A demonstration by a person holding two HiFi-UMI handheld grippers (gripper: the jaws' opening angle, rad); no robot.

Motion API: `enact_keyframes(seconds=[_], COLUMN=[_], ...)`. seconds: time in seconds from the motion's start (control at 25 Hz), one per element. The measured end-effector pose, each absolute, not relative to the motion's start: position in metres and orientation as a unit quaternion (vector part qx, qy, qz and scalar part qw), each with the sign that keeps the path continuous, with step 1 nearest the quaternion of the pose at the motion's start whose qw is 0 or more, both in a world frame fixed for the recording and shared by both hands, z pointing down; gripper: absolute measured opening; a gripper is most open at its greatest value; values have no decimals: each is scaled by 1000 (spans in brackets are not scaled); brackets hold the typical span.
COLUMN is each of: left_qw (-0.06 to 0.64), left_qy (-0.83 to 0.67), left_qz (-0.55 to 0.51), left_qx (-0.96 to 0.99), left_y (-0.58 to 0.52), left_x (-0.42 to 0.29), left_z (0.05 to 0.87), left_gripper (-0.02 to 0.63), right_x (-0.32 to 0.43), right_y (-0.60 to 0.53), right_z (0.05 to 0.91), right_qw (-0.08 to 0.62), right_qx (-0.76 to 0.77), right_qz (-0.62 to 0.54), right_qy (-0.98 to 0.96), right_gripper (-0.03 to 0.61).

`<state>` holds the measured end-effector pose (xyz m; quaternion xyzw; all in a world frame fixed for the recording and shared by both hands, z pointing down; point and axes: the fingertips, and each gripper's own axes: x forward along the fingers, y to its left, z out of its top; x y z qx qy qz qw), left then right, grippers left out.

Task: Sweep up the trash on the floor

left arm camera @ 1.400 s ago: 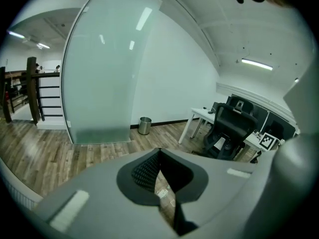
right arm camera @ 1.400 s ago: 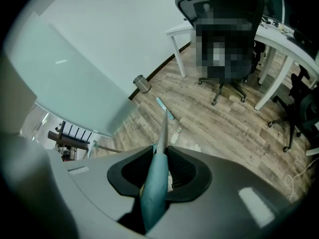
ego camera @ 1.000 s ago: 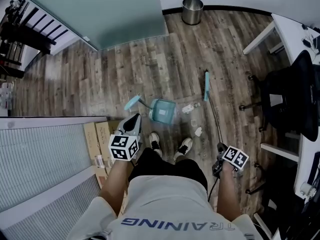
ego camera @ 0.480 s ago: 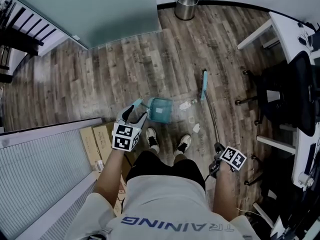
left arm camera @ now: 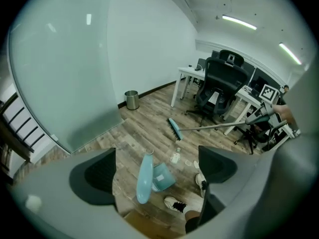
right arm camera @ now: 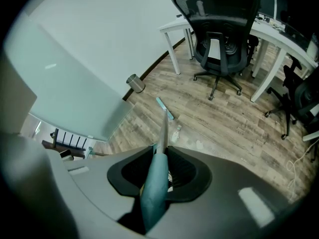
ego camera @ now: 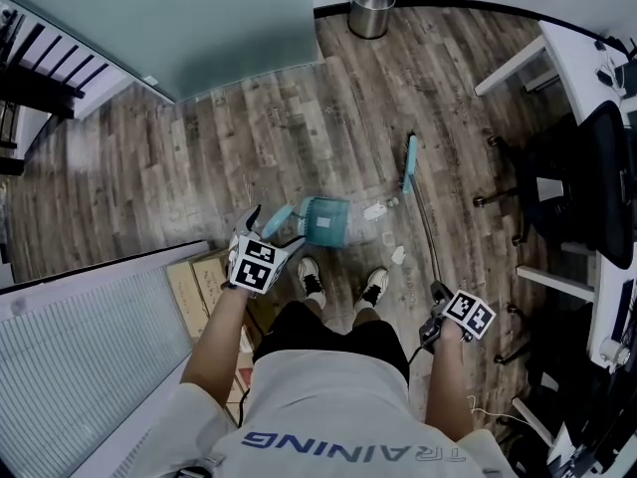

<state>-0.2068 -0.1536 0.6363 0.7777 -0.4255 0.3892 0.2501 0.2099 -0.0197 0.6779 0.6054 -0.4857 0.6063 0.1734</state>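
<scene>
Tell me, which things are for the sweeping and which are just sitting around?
For the sweeping:
- the broom, gripped in the right tongs
- the blue dustpan
- the bits of trash on the floor

Just sitting around:
- the office chair
- the white desk
- the cardboard boxes
- the metal bin, though the trash may go there later

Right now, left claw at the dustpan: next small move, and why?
Probably ease the left claw down and close it on the dustpan handle: its jaws have just been opening and stand wide, the handle between them untouched, while the right claw grips the broom.
</scene>
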Motion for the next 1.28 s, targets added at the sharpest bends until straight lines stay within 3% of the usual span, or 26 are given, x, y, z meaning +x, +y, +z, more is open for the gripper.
enact_keyframes(seconds=[0.76,0.96,1.04,1.28], left_qw=[333,335,331,335], left_qy=[-323,-318,-316,-285], left_qz=[526,536,544,569], left_qx=[713,707,703,695], left_y=[-174,-179,-179,-164], left_x=[-200,-197,-198,-194], left_z=[785,788,790,794], left_gripper=[502,435,359,308], right_x=[208,215,218,223], right_y=[-9,-5,-3,0], right_z=[691,693,694,694], right_qw=[167,164,165,170], right_qx=[603,605,608,609], right_qz=[633,637,638,635], right_qy=[-455,-448,-444,-445], right_gripper=[107,107,107,107])
